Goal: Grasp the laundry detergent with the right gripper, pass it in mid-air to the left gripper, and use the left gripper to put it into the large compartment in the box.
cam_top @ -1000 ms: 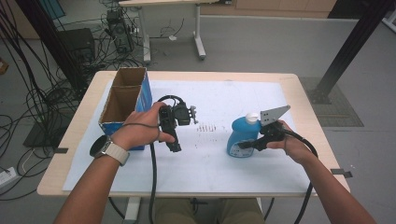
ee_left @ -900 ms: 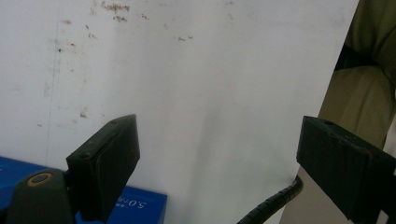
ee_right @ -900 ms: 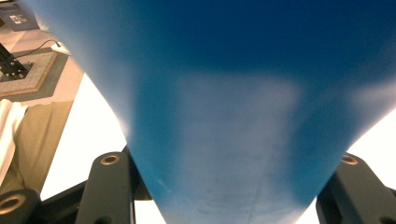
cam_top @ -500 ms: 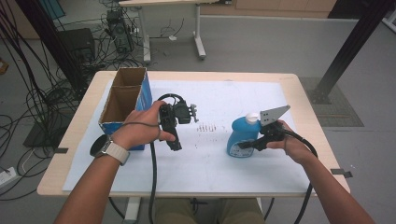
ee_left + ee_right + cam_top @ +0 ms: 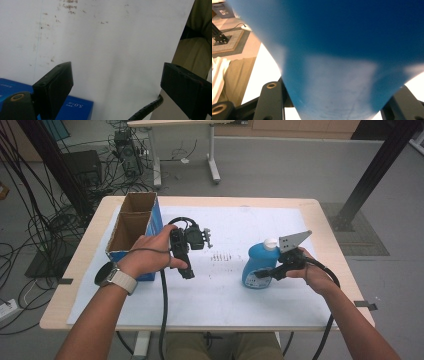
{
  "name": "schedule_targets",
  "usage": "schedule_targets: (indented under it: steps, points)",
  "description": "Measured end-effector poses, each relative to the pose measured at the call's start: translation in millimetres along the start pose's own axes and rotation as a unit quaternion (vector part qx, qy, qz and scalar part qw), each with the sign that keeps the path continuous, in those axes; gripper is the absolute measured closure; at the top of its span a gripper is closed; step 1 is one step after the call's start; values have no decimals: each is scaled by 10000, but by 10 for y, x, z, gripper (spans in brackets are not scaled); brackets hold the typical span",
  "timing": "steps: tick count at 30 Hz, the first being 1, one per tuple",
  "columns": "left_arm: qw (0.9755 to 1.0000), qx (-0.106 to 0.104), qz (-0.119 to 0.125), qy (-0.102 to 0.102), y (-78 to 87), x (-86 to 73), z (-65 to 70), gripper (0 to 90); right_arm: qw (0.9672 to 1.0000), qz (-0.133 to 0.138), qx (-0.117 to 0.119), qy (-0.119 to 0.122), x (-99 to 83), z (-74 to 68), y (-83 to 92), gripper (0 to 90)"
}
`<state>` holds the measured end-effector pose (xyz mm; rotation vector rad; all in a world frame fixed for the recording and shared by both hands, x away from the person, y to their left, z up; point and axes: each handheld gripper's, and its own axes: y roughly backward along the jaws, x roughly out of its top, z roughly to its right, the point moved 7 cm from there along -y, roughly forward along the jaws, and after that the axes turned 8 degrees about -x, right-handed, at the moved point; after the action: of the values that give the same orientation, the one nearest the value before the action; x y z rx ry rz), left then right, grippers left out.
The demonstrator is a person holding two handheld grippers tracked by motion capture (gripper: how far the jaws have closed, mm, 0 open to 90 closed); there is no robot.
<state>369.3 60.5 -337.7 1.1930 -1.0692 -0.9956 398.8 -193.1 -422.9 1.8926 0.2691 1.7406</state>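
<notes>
Barely shifted since a second ago: both hands parked in the same spots, blue bottle (image 5: 257,265) rooted where it was, only the left gripper's (image 5: 186,270) jaws just been easing wider with nothing between them.

Stands upright on the white sheet (image 5: 230,290), that blue bottle, white cap (image 5: 270,243) on top, at about four o'clock from the table's (image 5: 320,215) middle. Clamped low on its body by the right gripper (image 5: 260,272), coming in from three o'clock with the grey three-cornered plate (image 5: 294,240) riding just above. Seen along the right gripper's own jaws: bottle wall (image 5: 342,62) huge and blurred, pinched between the two black jaws at the bottom edge.

Over at nine o'clock of the bottle and well apart from it, left gripper held above the sheet, jaws pointing back toward six o'clock, spread wide and empty. Through its own camera: bare, faintly smudged sheet (image 5: 107,50) between the jaws, corner of a blue box (image 5: 75,107) at seven o'clock, corrugated cable (image 5: 147,110) at five o'clock.

Farther out at ten o'clock of the table, open cardboard box with blue sides (image 5: 131,227), two compartments, touching the left wrist with its watch (image 5: 114,276). Beyond the table at twelve o'clock, grey floor (image 5: 280,170) and cable tangle (image 5: 45,220).
</notes>
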Motion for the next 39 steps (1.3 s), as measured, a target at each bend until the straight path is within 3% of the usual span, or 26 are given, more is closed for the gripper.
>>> schedule_targets:
  steps: [39]
  points:
    - [9995, -67, -203, -216, 424, 261, 113, 87, 9995, -154, 252, 141, 604, -352, 36, 434]
